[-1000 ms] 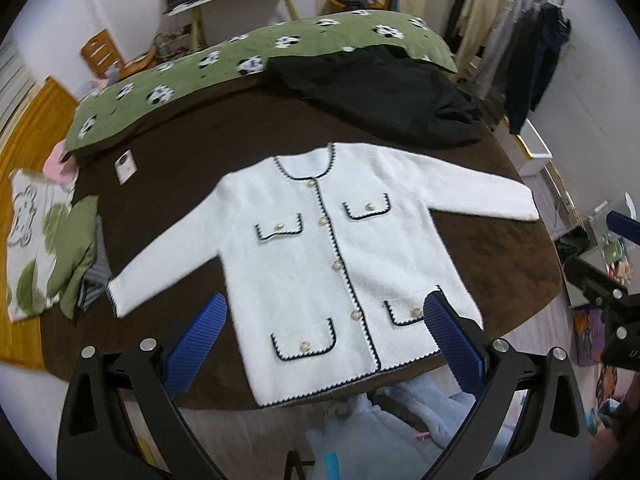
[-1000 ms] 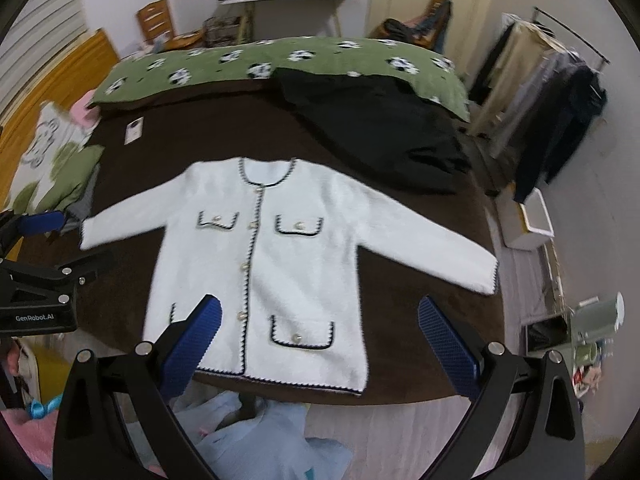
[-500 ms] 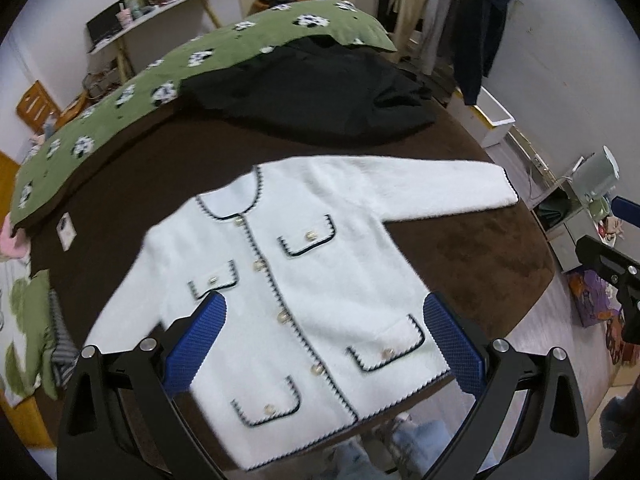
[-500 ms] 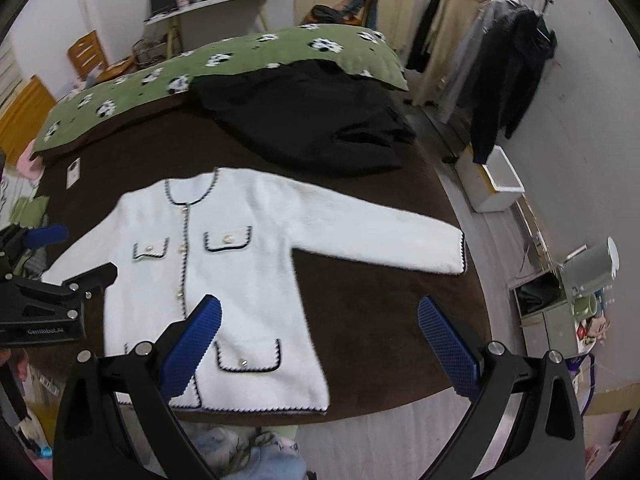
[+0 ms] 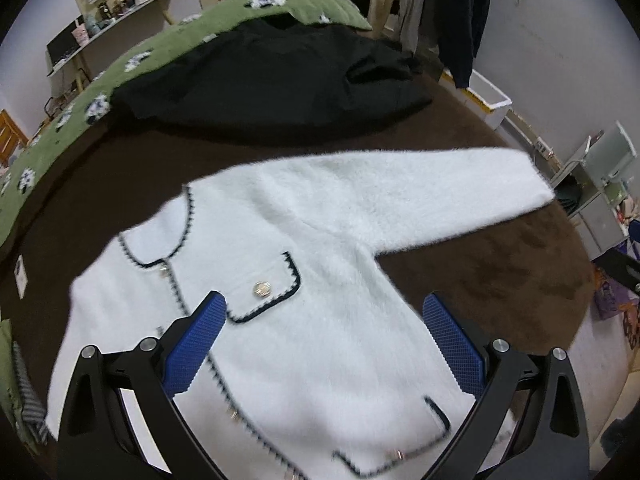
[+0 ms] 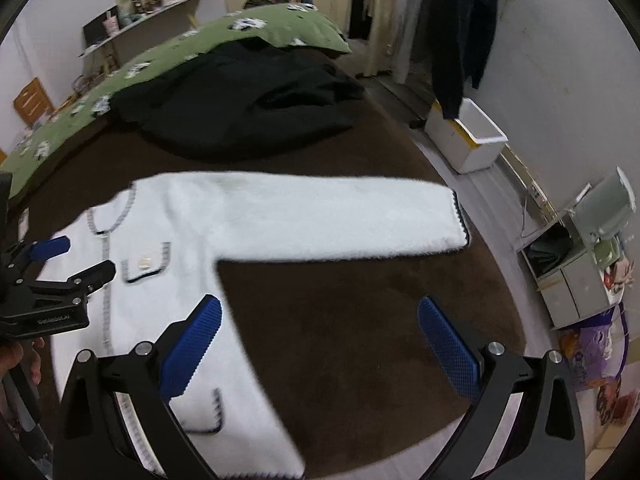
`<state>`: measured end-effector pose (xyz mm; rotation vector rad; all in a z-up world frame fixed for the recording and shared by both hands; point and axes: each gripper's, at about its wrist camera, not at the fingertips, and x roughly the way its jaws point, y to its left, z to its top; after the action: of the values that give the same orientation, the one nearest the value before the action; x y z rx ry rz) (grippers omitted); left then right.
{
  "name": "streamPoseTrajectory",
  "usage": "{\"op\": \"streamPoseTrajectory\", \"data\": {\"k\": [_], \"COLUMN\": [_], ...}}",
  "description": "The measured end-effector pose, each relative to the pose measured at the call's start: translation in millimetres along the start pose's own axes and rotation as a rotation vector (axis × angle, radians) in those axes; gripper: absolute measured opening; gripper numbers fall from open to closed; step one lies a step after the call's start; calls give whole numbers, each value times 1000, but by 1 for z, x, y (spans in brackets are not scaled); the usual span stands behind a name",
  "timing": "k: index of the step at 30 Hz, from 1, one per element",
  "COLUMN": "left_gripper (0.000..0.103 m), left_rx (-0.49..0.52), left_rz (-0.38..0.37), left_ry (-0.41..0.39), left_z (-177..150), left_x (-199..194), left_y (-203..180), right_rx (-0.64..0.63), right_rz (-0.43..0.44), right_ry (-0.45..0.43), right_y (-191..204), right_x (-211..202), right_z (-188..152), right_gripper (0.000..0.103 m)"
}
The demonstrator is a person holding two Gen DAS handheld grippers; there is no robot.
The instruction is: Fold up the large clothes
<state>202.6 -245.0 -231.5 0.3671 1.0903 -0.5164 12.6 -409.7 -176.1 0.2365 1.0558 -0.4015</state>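
Observation:
A fluffy white cardigan [image 5: 320,264] with black trim and gold buttons lies spread flat, front up, on a brown bed cover [image 5: 480,280]. Its right sleeve [image 6: 340,216] stretches out toward the bed's right edge. My left gripper [image 5: 324,320] hovers open over the cardigan's chest, blue pads wide apart, holding nothing. My right gripper [image 6: 320,324] hangs open above the bare brown cover [image 6: 360,320] just below that sleeve, also with nothing in it. The left gripper [image 6: 52,264] shows at the left edge of the right wrist view.
A black garment [image 5: 272,76] lies heaped behind the cardigan, with a green flower-print blanket [image 5: 120,76] beyond it. Right of the bed stand a white box [image 6: 468,140], a small cabinet [image 6: 576,264] and hanging clothes [image 6: 460,20]. Folded items [image 5: 16,392] sit at the bed's left edge.
Both grippers have swung to the right and come down closer to the bed; the cardigan's right sleeve now fills more of each view. The cardigan itself has not moved.

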Motion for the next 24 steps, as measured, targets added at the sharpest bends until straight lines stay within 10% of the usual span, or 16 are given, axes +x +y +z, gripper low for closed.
{"op": "streamPoseTrajectory", "data": {"k": [13, 24], "left_gripper": [97, 98], "left_rx": [72, 2], "left_rz": [38, 0], "left_ry": [-7, 1], "left_z": [18, 9], "left_x": [150, 183], "left_y": [-14, -2], "right_rx": [85, 195], "right_rz": [-88, -59], "right_ry": [-34, -39], "right_y": [-58, -103], "right_x": [129, 178], "right_z": [-17, -34], "right_gripper": [97, 97]}}
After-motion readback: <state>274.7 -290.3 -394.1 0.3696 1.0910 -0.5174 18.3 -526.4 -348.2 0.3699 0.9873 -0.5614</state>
